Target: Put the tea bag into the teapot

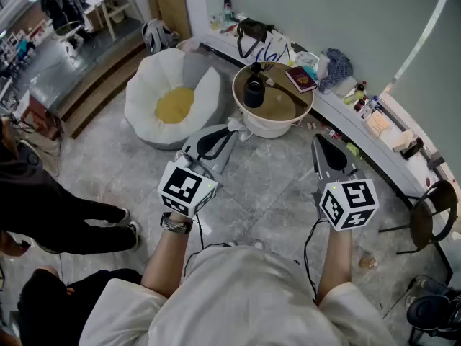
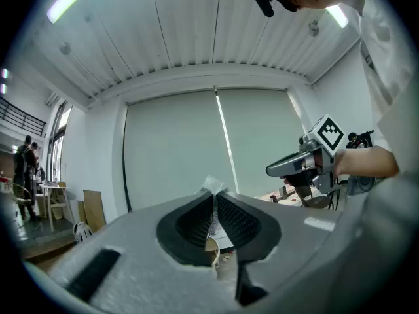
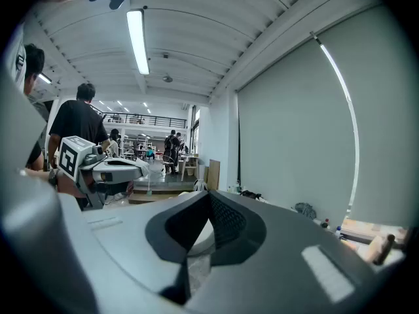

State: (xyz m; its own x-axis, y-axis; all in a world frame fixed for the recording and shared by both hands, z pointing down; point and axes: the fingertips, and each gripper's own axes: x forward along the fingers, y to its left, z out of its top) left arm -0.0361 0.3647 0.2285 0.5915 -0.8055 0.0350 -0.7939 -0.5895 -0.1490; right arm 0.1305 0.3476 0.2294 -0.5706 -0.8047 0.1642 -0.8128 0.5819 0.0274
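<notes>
Your left gripper clamps the tea bag at the near rim of the round table, where the teapot stands. Your right gripper has its jaws together, empty.

Place: large open lab or workshop hall.
Ceiling: ribbed panels, long tube light.
Far end: railed gallery, people among work desks.
Walls: tall roller blinds.
Floor: grey stone, beanbag, cluttered ledge.

Round table, teapot (black), red booklet
</notes>
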